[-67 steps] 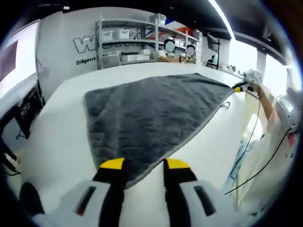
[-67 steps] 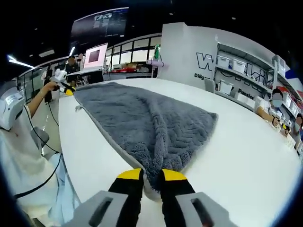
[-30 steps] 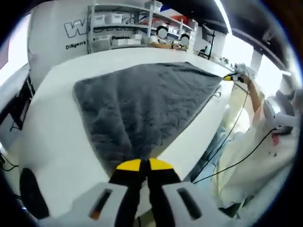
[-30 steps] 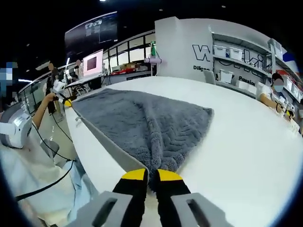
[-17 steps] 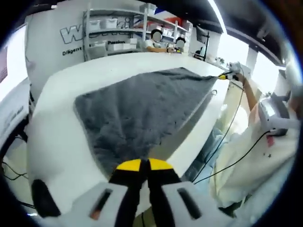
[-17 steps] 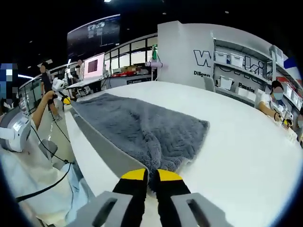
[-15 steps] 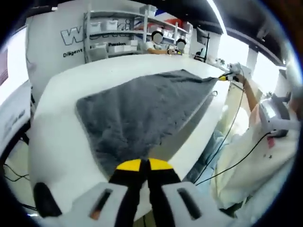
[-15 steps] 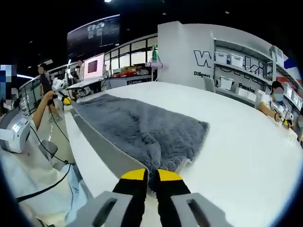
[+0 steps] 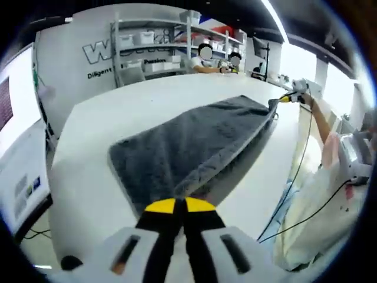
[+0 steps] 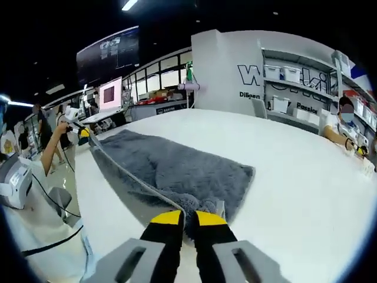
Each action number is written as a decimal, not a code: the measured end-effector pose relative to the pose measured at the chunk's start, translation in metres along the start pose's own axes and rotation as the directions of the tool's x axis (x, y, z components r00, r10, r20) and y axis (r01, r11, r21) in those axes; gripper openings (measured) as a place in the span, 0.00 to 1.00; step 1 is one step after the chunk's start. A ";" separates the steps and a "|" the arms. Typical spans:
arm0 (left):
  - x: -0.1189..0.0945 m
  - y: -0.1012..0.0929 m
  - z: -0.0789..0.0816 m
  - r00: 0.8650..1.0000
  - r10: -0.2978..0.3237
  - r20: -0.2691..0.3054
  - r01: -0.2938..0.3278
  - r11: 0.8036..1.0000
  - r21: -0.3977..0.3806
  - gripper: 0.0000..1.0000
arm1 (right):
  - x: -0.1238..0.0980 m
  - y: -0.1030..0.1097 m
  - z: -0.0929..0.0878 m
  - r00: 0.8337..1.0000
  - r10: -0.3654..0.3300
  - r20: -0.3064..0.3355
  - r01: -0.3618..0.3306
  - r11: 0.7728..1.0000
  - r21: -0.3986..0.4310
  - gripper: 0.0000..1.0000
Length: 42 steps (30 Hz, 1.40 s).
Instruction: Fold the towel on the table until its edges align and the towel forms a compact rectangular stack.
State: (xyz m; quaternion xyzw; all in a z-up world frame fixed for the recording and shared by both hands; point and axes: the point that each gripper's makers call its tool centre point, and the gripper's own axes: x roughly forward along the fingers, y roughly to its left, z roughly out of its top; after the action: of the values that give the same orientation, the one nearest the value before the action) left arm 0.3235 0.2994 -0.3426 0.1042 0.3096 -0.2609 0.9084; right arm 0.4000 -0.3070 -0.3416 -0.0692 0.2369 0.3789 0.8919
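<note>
A grey textured towel [image 9: 194,138] lies lengthwise on the white table [image 9: 88,153], its near long edge raised off the surface. My left gripper [image 9: 181,206] is shut on one near corner of it. At the far end of that raised edge the right gripper [image 9: 287,98] pinches the other corner. In the right gripper view the towel [image 10: 177,162] stretches away to the left, and my right gripper [image 10: 183,219] is shut on its corner. The left gripper [image 10: 81,133] holds the far corner there, in a person's hand.
The person's pale clothing [image 9: 330,194] and trailing black cables [image 9: 303,153] hang past the table's near edge. Shelves with white bins [image 9: 153,47] stand behind, with seated people [image 9: 218,62] at the far end. A monitor [image 9: 17,94] stands off to the left.
Both grippers, shut on the corners, have lifted the towel's near long edge and carried it across over the table. The towel now looks narrower, with a shadow under the raised edge.
</note>
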 end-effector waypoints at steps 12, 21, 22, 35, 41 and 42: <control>0.032 0.031 0.020 0.996 0.076 -0.036 -0.076 0.997 0.006 0.05 | 0.039 -0.035 0.007 0.999 -0.017 -0.041 0.018 0.999 0.028 0.07; 0.054 0.059 0.037 0.992 0.124 -0.013 -0.124 0.992 -0.027 0.05 | 0.052 -0.050 0.020 0.997 -0.065 -0.034 0.066 0.998 0.014 0.07; 0.055 0.061 0.037 0.992 0.125 -0.011 -0.126 0.992 -0.031 0.05 | 0.052 -0.049 0.021 0.997 -0.067 -0.032 0.067 0.998 0.013 0.07; 0.063 0.074 0.060 0.986 0.165 0.031 -0.163 0.984 -0.065 0.05 | 0.065 -0.070 0.053 0.992 -0.122 0.009 0.122 0.993 0.004 0.07; 0.070 0.083 0.062 0.984 0.178 0.024 -0.176 0.981 -0.081 0.05 | 0.074 -0.073 0.064 0.990 -0.137 0.025 0.137 0.991 0.005 0.07; 0.071 0.084 0.062 0.984 0.179 0.026 -0.176 0.981 -0.088 0.05 | 0.075 -0.074 0.066 0.990 -0.139 0.028 0.138 0.990 0.009 0.07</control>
State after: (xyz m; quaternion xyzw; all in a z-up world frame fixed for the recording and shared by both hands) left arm 0.4483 0.3196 -0.3355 0.0882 0.2945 -0.1672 0.9368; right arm 0.5220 -0.2906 -0.3239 -0.0768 0.2202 0.3162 0.9196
